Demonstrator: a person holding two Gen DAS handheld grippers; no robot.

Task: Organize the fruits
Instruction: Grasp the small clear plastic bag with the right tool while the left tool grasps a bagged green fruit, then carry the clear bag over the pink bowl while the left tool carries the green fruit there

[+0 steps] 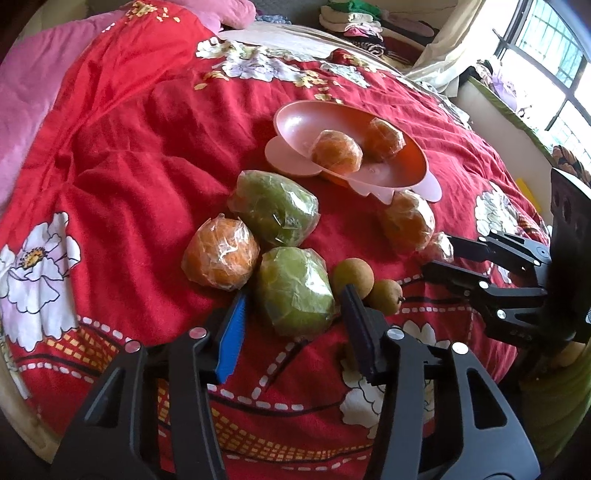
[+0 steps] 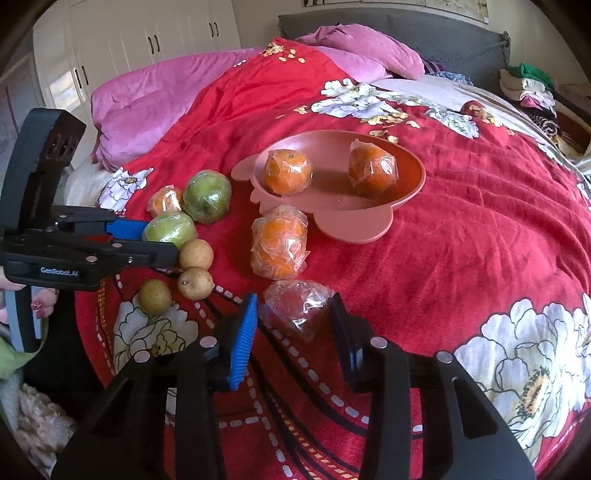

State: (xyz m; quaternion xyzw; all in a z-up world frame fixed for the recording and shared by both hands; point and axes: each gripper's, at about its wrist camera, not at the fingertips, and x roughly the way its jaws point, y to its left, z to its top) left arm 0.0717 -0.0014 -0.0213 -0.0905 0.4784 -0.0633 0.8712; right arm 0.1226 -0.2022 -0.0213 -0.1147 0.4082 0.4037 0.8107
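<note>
A pink bowl [image 1: 295, 122] [image 2: 406, 184] on a red floral bedspread holds two wrapped oranges [image 1: 336, 152] [image 2: 373, 168]. A third wrapped orange [image 2: 279, 242] lies just in front of the bowl. My left gripper [image 1: 295, 310] is open with its jaws on either side of a wrapped green fruit [image 1: 295, 291]; a second green fruit [image 1: 275, 208] and a wrapped orange [image 1: 221, 253] lie beyond it. My right gripper [image 2: 295, 314] is open around a small wrapped red fruit [image 2: 299, 308]. Three small brown fruits [image 2: 195, 254] lie near the left gripper.
The red floral bedspread [image 2: 461, 258] covers the bed. Pink bedding [image 2: 159, 96] lies at the head. Folded clothes [image 2: 528, 85] are stacked at the far side. White wardrobes [image 2: 129, 33] stand behind, and a window [image 1: 554, 55] is on the right.
</note>
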